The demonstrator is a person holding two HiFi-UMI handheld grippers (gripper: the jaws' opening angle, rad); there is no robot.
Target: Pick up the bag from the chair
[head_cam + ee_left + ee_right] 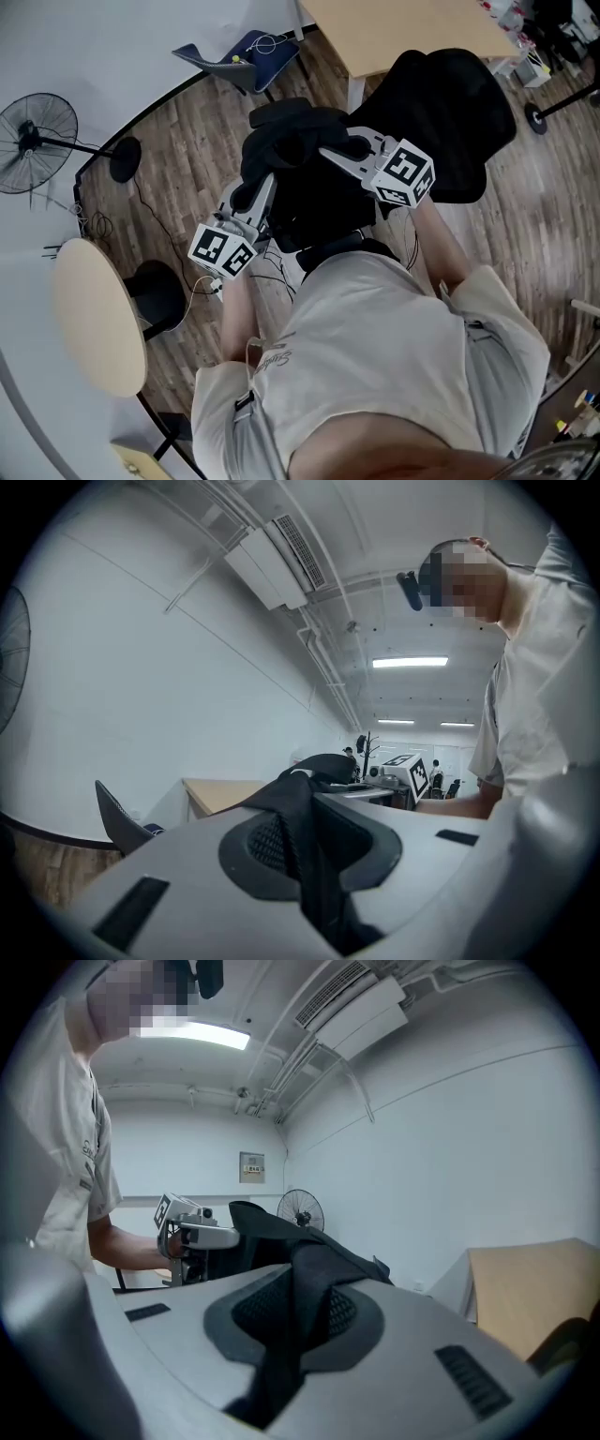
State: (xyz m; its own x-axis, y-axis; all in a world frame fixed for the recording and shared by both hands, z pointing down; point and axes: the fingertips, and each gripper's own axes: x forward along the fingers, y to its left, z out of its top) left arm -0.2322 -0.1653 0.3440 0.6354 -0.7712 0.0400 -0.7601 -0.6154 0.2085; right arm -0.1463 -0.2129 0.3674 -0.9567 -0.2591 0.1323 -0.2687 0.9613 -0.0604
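Your left gripper (261,187) pinches a black strap of the bag (298,141), with the fabric wedged tight between its jaws. Your right gripper (336,152) is clamped on another fold of the same black fabric. The bag hangs bunched between the two grippers, in front of your torso and over the near side of the black chair (459,112). From above you cannot tell whether it clears the seat. Both grippers point roughly level and face each other across the bag. A light wooden counter (403,28) stands beyond the chair, and a floor fan (37,131) stands to your left on the wood floor (187,141).
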